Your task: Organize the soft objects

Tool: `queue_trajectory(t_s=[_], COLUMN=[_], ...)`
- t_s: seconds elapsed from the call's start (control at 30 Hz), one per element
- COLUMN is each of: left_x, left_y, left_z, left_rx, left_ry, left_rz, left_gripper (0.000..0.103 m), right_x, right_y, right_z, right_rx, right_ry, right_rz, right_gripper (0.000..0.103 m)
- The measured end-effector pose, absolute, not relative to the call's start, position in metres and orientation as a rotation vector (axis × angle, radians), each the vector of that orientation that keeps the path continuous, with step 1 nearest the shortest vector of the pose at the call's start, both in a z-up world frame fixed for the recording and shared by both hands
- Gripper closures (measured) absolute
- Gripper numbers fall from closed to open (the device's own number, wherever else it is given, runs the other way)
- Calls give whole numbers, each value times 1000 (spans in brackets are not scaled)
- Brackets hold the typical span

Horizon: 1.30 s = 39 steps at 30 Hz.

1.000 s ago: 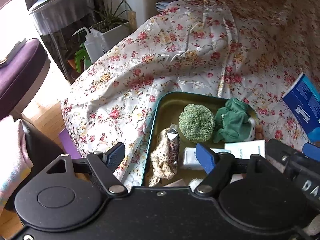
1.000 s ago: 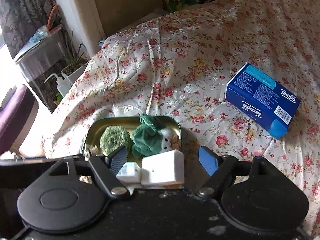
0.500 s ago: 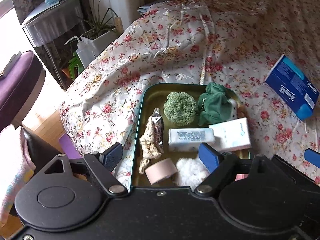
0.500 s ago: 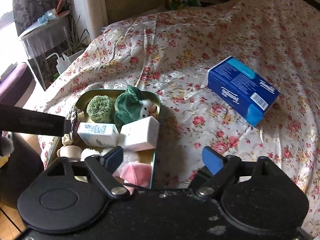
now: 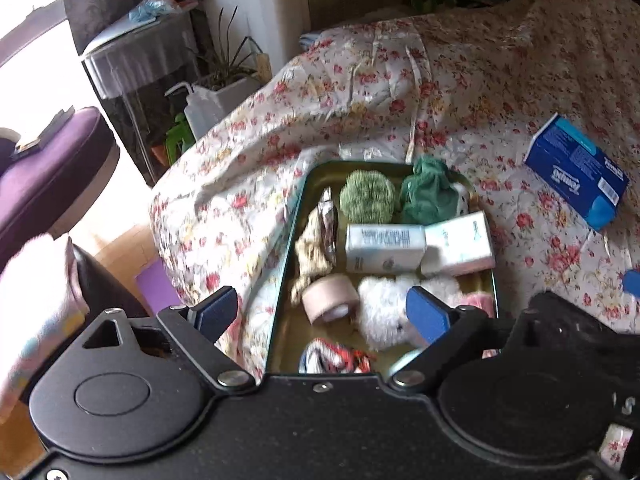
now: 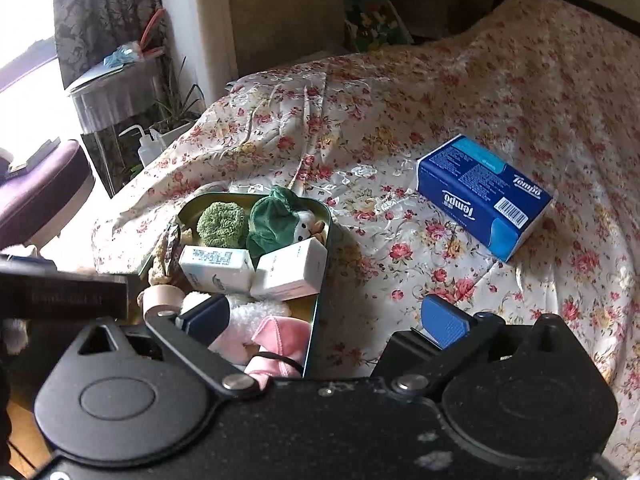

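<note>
A green metal tray point(image 5: 297, 216) point(image 6: 322, 280) lies on the flowered bedspread. It holds a green pompom point(image 5: 367, 196) point(image 6: 222, 224), a green plush toy point(image 5: 428, 196) point(image 6: 276, 224), two white boxes point(image 5: 384, 248) point(image 6: 216, 266), a leopard-print scrunchie point(image 5: 310, 252), a tape roll point(image 5: 330, 298), a white fluffy toy point(image 5: 384, 312) point(image 6: 256, 314), a pink cloth point(image 6: 276, 334) and a red-patterned item point(image 5: 336, 356). My left gripper point(image 5: 322, 314) is open and empty above the tray's near left. My right gripper point(image 6: 324, 320) is open and empty over the tray's right rim.
A blue Tempo tissue pack point(image 5: 578, 172) point(image 6: 484, 196) lies on the bed right of the tray. Left of the bed stand a purple stool point(image 5: 44, 176), a squeeze bottle point(image 5: 200, 108), a potted plant point(image 5: 228, 76) and a side table point(image 5: 136, 56).
Both grippers have pulled back and up from the tray, so more of its near contents show. Both stay open and empty.
</note>
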<state>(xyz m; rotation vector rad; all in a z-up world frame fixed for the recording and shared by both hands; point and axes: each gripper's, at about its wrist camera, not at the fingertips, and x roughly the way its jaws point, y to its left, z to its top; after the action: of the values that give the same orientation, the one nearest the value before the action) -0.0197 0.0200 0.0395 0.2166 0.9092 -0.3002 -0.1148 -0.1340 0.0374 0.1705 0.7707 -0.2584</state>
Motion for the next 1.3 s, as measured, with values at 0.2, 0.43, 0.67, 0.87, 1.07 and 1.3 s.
queue_trajectory(t_s=[0.2, 0.43, 0.67, 0.87, 1.07, 1.3], left_x=[-34, -31, -33, -35, -36, -36], left_y=[27, 32, 32, 32, 31, 32], left_z=[19, 15, 13, 10, 12, 11], left_rx=[226, 210, 210, 220, 220, 222], left_ry=[944, 953, 968, 983, 976, 983], left_rz=[-284, -276, -289, -291, -290, -285], left_gripper=[14, 14, 14, 14, 14, 14], right_x=[-120, -116, -112, -111, -110, -110], right_y=[-131, -134, -130, -128, -130, -130], right_z=[34, 27, 17, 14, 12, 12], right_rx=[154, 175, 161, 149, 155, 159], right_ry=[757, 784, 828, 841, 853, 857], right_rz=[-285, -290, -309, -314, -319, -321], right_gripper=[0, 0, 0, 0, 0, 0])
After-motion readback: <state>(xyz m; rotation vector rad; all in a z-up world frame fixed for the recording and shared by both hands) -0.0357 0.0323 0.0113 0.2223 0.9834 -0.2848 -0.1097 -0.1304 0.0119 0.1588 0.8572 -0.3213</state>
